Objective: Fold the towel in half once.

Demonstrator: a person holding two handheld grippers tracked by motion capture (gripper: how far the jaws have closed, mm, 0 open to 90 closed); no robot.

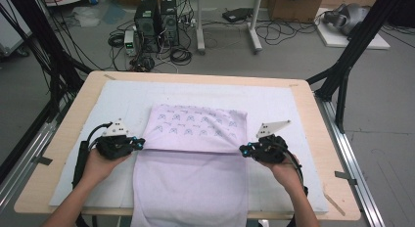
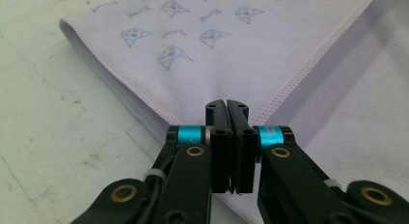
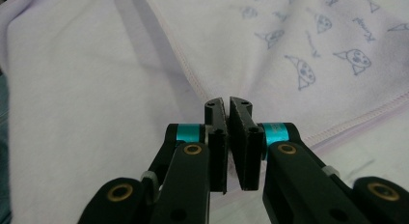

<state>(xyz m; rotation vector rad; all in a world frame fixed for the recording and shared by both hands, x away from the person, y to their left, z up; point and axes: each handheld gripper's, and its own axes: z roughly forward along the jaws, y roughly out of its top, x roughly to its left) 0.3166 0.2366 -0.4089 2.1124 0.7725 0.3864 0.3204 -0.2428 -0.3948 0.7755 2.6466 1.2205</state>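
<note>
Lilac cloth [image 1: 191,158] sits mid-table on the white mat [image 1: 274,102], far half folded back toward you so the printed side faces up, near end hanging over the table [image 1: 313,119] edge. Your left gripper [image 1: 139,144] has its jaws closed on the left corner of the folded flap; your right gripper [image 1: 243,149] is clamped on the right corner, both right at the flap's near hem
</note>
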